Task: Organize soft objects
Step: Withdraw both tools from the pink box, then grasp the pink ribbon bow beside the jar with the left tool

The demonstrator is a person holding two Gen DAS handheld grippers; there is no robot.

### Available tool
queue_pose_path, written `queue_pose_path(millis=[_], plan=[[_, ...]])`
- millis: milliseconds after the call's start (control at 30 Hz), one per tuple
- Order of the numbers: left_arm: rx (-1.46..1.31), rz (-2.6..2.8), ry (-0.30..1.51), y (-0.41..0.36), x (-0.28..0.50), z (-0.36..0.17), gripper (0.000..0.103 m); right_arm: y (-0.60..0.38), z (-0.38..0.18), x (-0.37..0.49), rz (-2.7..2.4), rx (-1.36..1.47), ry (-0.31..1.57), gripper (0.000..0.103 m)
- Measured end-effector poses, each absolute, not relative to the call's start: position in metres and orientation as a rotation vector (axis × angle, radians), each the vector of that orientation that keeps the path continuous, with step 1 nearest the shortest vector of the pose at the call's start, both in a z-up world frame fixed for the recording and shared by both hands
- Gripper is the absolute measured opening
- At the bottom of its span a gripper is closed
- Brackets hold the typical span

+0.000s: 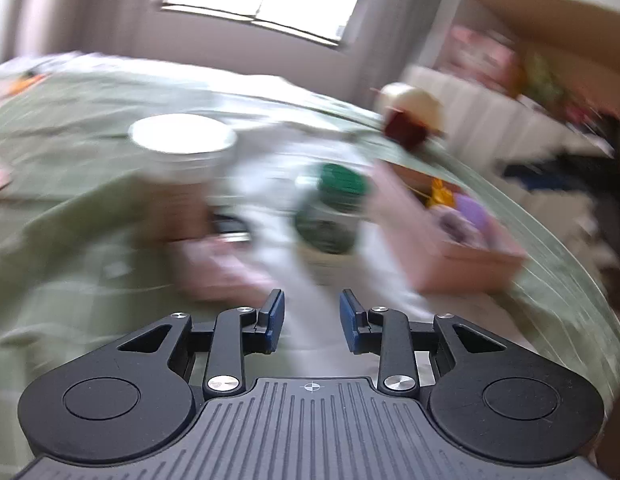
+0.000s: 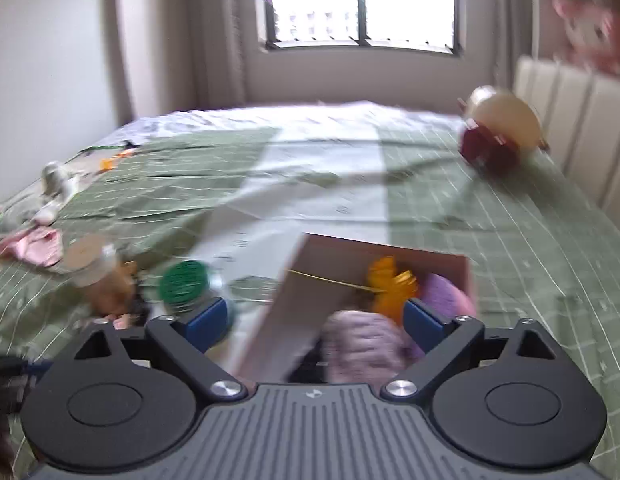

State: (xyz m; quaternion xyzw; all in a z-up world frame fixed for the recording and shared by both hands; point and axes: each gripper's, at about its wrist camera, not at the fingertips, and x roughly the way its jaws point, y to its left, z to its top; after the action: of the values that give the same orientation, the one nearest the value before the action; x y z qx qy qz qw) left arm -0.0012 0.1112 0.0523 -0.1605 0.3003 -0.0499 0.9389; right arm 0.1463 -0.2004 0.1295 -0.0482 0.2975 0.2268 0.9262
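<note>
Both tools are seen empty. The left tool has its jaws apart with nothing between the blue pads, and the right tool has its jaws spread wide above the open box, gripping nothing. The box sits on the bed, toward its headboard side, and already holds a purple knitted piece, an orange toy and a lilac one. Other soft things are left scattered: a pink cloth near the far-left edge of the bed and a round cream plush with a dark red part near the headboard corner.

Both views are heavily smeared, so a hasty reach is judged the main risk. Two jars, one with a green lid and one with a pale lid, stand just beside the box; they could be knocked over on the soft bedding by a sweeping tool. The box wall could also be caught and tipped, and a hard jar could be mistaken for a soft thing.
</note>
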Motion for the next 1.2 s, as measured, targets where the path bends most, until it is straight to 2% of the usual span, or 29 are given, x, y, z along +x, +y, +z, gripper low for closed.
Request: queue_pose_path(millis=[233, 467, 567, 633, 733, 1133, 1167, 1200], plan=[[-0.468, 0.01, 0.581, 0.156, 0.011, 0.048, 0.033, -0.138, 0.085, 0.086, 0.563, -0.14, 0.584, 0.096], [-0.562, 0.027, 0.645, 0.174, 0.059, 0.029, 0.033, -0.115, 0.017, 0.066, 0.591, -0.116, 0.73, 0.096], [-0.44, -0.067, 0.714, 0.148, 0.07, 0.026, 0.033, -0.121, -0.001, 0.066, 0.57, -0.099, 0.753, 0.097], [-0.31, -0.109, 0.762, 0.124, 0.074, 0.022, 0.034, -0.125, 0.0, 0.064, 0.58, -0.088, 0.742, 0.103], [-0.147, -0.092, 0.764, 0.096, 0.075, 0.019, 0.034, -0.123, -0.002, 0.064, 0.586, -0.102, 0.742, 0.103], [-0.094, -0.009, 0.746, 0.079, 0.097, 0.012, 0.034, -0.11, -0.004, 0.065, 0.579, -0.182, 0.754, 0.103], [-0.098, -0.017, 0.739, 0.08, 0.091, 0.012, 0.031, -0.111, -0.003, 0.067, 0.589, -0.177, 0.765, 0.103], [-0.1, -0.019, 0.74, 0.08, 0.089, 0.011, 0.022, -0.112, -0.002, 0.069, 0.598, -0.173, 0.779, 0.103]])
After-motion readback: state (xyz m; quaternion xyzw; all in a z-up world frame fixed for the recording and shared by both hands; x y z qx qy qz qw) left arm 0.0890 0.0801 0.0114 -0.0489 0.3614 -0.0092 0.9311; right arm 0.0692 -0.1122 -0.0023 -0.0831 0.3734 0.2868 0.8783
